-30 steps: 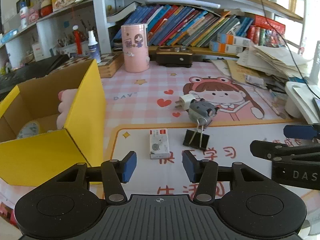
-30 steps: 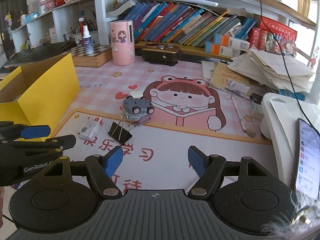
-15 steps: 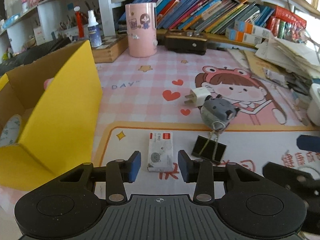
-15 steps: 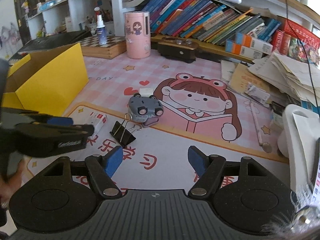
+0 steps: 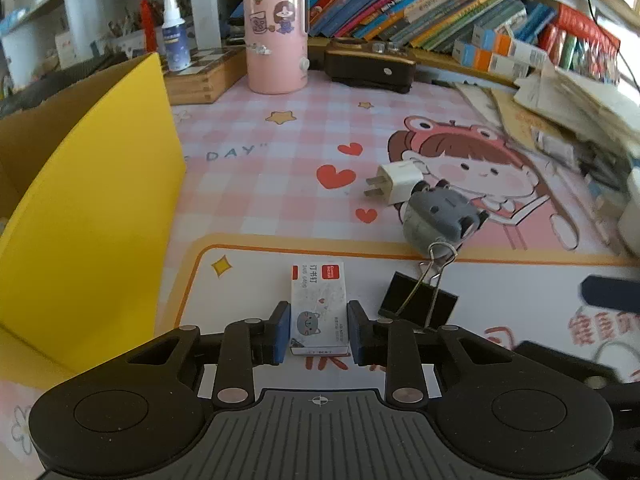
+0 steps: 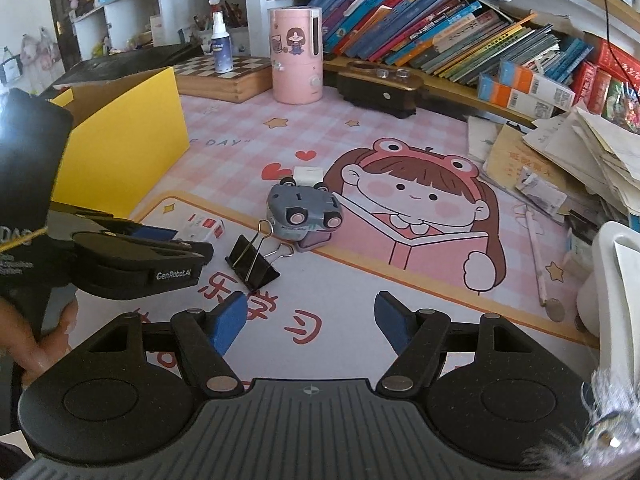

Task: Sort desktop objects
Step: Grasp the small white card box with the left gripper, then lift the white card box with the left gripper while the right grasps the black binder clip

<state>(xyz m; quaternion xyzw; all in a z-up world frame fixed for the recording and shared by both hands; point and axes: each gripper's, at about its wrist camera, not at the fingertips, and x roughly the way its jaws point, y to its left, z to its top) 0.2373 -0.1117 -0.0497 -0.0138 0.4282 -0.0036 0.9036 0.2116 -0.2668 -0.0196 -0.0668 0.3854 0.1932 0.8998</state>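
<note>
A small white staple box (image 5: 318,306) with a red label lies on the desk mat. My left gripper (image 5: 319,334) has its blue pads on both sides of the box, closed against it. A black binder clip (image 5: 418,304) lies just right of it, also seen in the right wrist view (image 6: 252,266). A grey toy car (image 5: 438,218) and a white plug adapter (image 5: 400,182) lie beyond. My right gripper (image 6: 310,322) is open and empty above the mat, right of the left gripper (image 6: 168,240).
An open yellow cardboard box (image 5: 92,200) stands at the left. A pink canister (image 5: 276,36), a wooden chessboard box (image 6: 224,76), a dark brown case (image 5: 368,68), books and a paper pile (image 6: 580,152) line the back and right.
My left gripper moved forward and down over the staple box and its jaws narrowed onto the box's sides. The right gripper stayed open and shifted slightly.
</note>
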